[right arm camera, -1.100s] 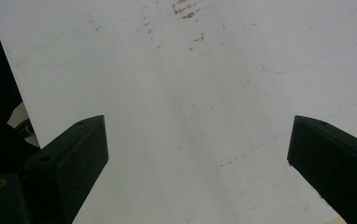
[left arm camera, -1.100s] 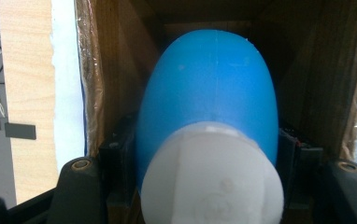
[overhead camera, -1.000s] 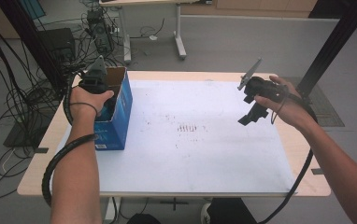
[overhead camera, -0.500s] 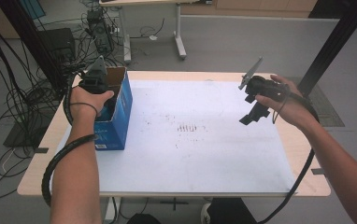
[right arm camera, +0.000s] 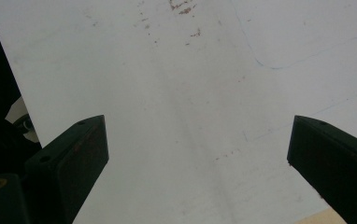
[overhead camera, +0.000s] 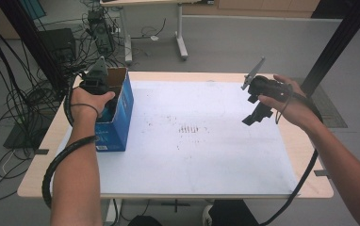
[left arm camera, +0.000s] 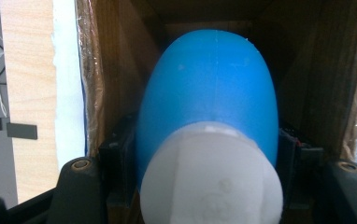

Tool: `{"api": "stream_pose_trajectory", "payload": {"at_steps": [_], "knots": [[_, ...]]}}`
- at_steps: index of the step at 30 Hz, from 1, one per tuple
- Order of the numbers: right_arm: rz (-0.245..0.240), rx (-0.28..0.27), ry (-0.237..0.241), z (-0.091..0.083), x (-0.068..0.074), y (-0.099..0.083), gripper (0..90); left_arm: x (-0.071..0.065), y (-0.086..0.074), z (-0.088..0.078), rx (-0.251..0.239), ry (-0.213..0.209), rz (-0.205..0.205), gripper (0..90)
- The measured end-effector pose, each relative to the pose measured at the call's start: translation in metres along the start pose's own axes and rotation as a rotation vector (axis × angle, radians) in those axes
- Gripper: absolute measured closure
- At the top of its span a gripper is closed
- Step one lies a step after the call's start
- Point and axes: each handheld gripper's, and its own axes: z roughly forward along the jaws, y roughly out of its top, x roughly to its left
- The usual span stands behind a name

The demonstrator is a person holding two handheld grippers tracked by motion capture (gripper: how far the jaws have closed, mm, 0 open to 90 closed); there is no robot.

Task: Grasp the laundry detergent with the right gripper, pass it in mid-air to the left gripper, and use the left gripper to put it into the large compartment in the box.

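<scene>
My left gripper [left arm camera: 204, 151] reaches down into an open blue cardboard box [overhead camera: 121, 117] at the table's left side, shut on a rounded blue bottle [left arm camera: 209, 88] with a white cap [left arm camera: 211, 182]. Black jaws press on both flanks of the bottle, which sits between the box's brown inner walls [left arm camera: 116, 70]. In the high view a hand covers this gripper [overhead camera: 98, 87] at the box's mouth. My right gripper [overhead camera: 253, 117] hangs above the right part of the white sheet [overhead camera: 192, 150]. It stands open with nothing between its jaws [right arm camera: 197, 140].
The white sheet covers most of the wooden table [overhead camera: 41, 183] and bears small brown marks [overhead camera: 190, 129] near its middle. Cables trail from both grippers off the front edge. A black post [overhead camera: 338, 42] rises at the right; another desk and tangled cables [overhead camera: 22, 103] stand beyond.
</scene>
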Motion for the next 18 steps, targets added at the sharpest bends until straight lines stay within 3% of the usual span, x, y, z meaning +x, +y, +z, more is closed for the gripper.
{"api": "stream_pose_trajectory", "payload": {"at_steps": [18], "knots": [[0.0,-0.006,0.002,0.0005,-0.0005,-0.0002,5.3,-0.0009,-0.0005,0.0,-0.003,0.004,-0.002,36.5]]}}
